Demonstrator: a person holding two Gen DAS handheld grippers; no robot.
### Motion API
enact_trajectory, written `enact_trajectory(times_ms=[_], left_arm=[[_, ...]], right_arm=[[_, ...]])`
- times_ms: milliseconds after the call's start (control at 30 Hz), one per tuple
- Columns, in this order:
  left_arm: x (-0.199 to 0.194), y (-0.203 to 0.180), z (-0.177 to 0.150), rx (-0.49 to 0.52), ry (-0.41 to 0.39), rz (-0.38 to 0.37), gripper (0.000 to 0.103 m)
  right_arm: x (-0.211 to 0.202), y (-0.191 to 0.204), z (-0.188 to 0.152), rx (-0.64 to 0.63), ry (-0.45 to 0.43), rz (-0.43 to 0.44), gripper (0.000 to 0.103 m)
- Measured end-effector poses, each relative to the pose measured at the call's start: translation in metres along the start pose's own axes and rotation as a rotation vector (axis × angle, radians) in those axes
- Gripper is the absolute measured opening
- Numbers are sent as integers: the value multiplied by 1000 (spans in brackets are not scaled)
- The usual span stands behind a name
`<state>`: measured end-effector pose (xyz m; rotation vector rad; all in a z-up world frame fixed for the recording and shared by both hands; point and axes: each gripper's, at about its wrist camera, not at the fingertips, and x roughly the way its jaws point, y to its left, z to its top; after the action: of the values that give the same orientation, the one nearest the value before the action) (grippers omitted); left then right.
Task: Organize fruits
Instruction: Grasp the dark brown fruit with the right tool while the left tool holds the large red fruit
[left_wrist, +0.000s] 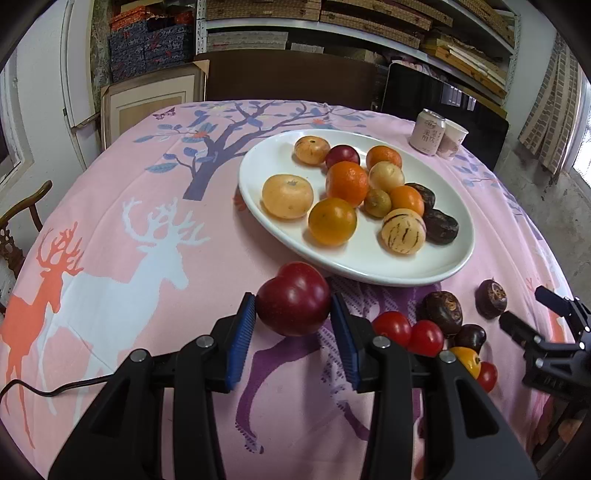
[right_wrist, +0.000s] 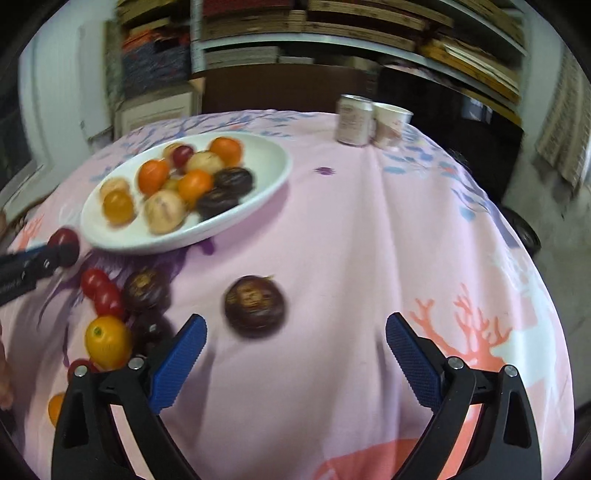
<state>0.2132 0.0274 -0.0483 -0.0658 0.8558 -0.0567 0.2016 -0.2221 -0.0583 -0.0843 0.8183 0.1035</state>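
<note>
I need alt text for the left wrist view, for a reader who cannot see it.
The left gripper holds a dark red plum between its blue fingers, near a white plate of mixed fruits on a pink deer-print tablecloth. More small fruits lie loose at the right, by the right gripper.

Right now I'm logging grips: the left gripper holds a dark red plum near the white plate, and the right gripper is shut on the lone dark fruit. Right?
Not quite. The left gripper does hold the plum near the plate, but the right wrist view shows the right gripper open, the dark fruit lying ahead of its pads.
</note>
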Motion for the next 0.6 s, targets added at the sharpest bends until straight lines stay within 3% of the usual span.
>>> enact_trajectory(times_ms=[300,467,500,600], left_arm=[[2,-1,0,2,12,0,41],[6,-1,-1,4,23,3,41],[7,-1,-2,4,27,2,41],[10,-1,-3,4,41,-3,41]], right_arm=[[14,11,3,-15,57,63,62],[19,11,2,-7,75,84,54],[19,11,2,-7,72,84,43],[18,9,2,4,67,101,42]])
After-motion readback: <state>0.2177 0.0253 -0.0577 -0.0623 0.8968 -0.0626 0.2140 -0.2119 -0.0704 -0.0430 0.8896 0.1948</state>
